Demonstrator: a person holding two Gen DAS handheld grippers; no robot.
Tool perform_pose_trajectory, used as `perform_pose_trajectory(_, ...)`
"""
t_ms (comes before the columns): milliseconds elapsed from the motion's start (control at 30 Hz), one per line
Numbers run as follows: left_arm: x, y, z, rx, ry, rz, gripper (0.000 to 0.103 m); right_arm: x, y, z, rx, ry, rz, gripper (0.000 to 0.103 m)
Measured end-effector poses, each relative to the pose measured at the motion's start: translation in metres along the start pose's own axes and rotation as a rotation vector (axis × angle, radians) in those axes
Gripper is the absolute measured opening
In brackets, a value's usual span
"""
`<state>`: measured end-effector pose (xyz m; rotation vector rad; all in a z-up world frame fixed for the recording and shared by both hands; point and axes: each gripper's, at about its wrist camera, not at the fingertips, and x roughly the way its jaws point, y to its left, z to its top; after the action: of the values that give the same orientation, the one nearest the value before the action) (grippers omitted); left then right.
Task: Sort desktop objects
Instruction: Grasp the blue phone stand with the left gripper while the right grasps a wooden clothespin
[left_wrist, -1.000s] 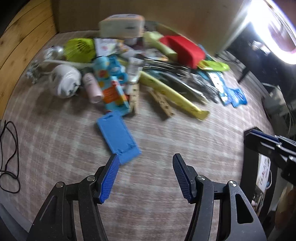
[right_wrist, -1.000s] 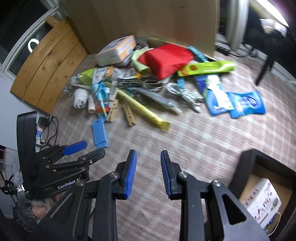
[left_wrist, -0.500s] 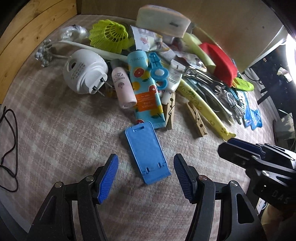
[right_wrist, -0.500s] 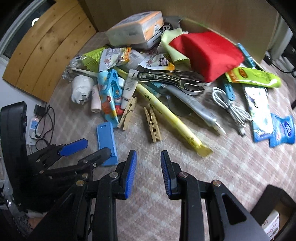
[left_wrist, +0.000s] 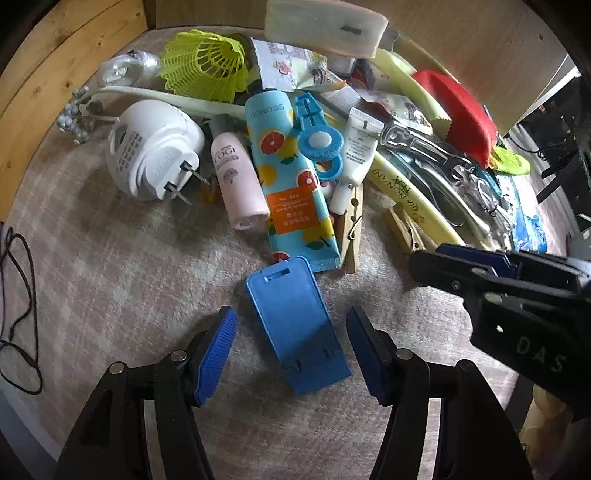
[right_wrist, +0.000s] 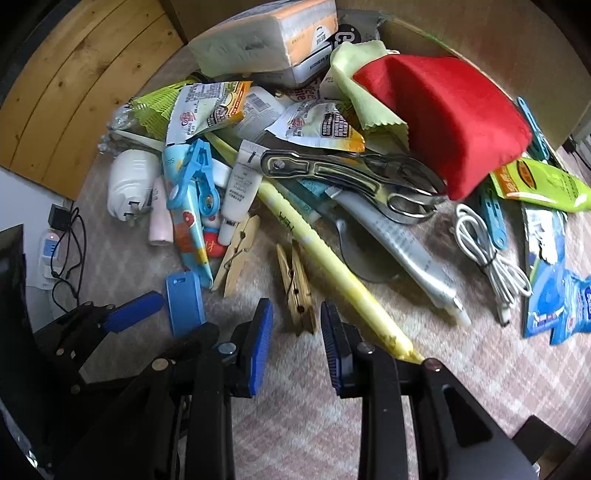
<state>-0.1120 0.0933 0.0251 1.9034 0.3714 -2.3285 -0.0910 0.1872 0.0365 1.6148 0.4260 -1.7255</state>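
My left gripper (left_wrist: 291, 354) has its jaws wide apart, one on each side of the blue stand (left_wrist: 295, 325), which lies flat on the cloth (left_wrist: 110, 280); neither pad touches it. The stand's far end sits just below the fruit-print tube (left_wrist: 291, 184) at the near edge of the pile.

My right gripper (right_wrist: 295, 347) is also parted, with a narrower gap and nothing between the pads. Just ahead of it lies a wooden peg (right_wrist: 295, 291), touching the long yellow stick (right_wrist: 332, 266) beside it. A second peg (right_wrist: 240, 251) lies nearer the tube.

The rest of the heap is loose on the cloth, in no bin that I can see: a white plug (left_wrist: 155, 147), a pink bottle (left_wrist: 236, 181), a blue clip (left_wrist: 317, 140), a small white tube (left_wrist: 358, 147), a green shuttlecock (left_wrist: 207, 62), a tissue pack (right_wrist: 266, 37), a red pouch (right_wrist: 450, 122), pliers (right_wrist: 354, 173), a white cable (right_wrist: 487, 254) and blue packets (right_wrist: 554, 280). A dark corner shows at the right view's lower right; I cannot tell what it is.
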Motion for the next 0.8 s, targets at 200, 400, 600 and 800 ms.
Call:
perform_pose_trajectory(200,0.002,-0.007,-0.002,0.039,-0.025,0.061,0.055,0.012,0.006,0.004,-0.015,0.013,-0.017,0.027)
perform_pose_trajectory(400,0.001,-0.016,-0.006,0.064,-0.052,0.083,0.043,0.008,0.008,0.002,-0.010,0.004,-0.053,0.016)
perform_pose_trajectory(600,-0.005,-0.008,-0.024,0.071,-0.058,0.029,0.034,0.001,0.002,-0.019,0.019,0.009,-0.045,0.013)
perform_pose_trajectory(800,-0.013,-0.004,-0.046,0.068,-0.053,-0.016,0.034,-0.014,-0.005,-0.051,0.055,-0.005,-0.039,0.013)
